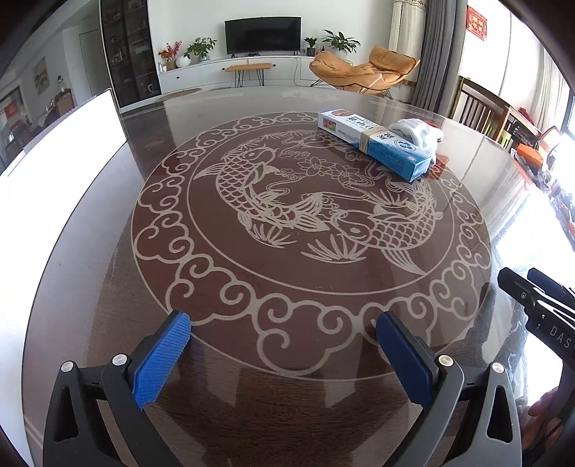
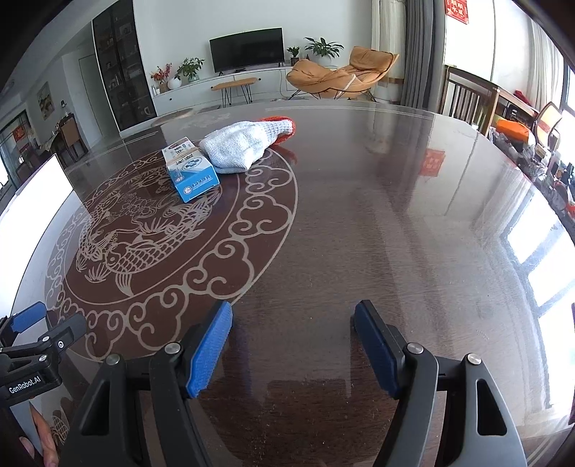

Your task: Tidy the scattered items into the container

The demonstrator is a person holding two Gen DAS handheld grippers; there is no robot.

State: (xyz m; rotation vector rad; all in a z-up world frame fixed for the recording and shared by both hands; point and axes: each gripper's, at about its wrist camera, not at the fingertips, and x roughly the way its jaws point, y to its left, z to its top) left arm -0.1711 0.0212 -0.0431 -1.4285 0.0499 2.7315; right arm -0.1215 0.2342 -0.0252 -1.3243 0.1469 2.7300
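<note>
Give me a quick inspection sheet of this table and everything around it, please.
Surface: dark glossy round table with a carp pattern.
Job's things: blue and white box with a band around it; white knitted cloth with an orange edge, touching the box. White container at the table's left side.
Clutter: nothing seen.
Grippers: left hand-held gripper open, empty; right hand-held gripper open, empty; both above bare table.
Cables: nothing seen.
Surroundings: television, orange lounge chair, potted plants, wooden chair.

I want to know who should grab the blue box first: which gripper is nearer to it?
Hard to call; perhaps right. The blue box lies ahead-left of the right gripper, ahead-right of the left gripper. Both hang open, well short.
</note>
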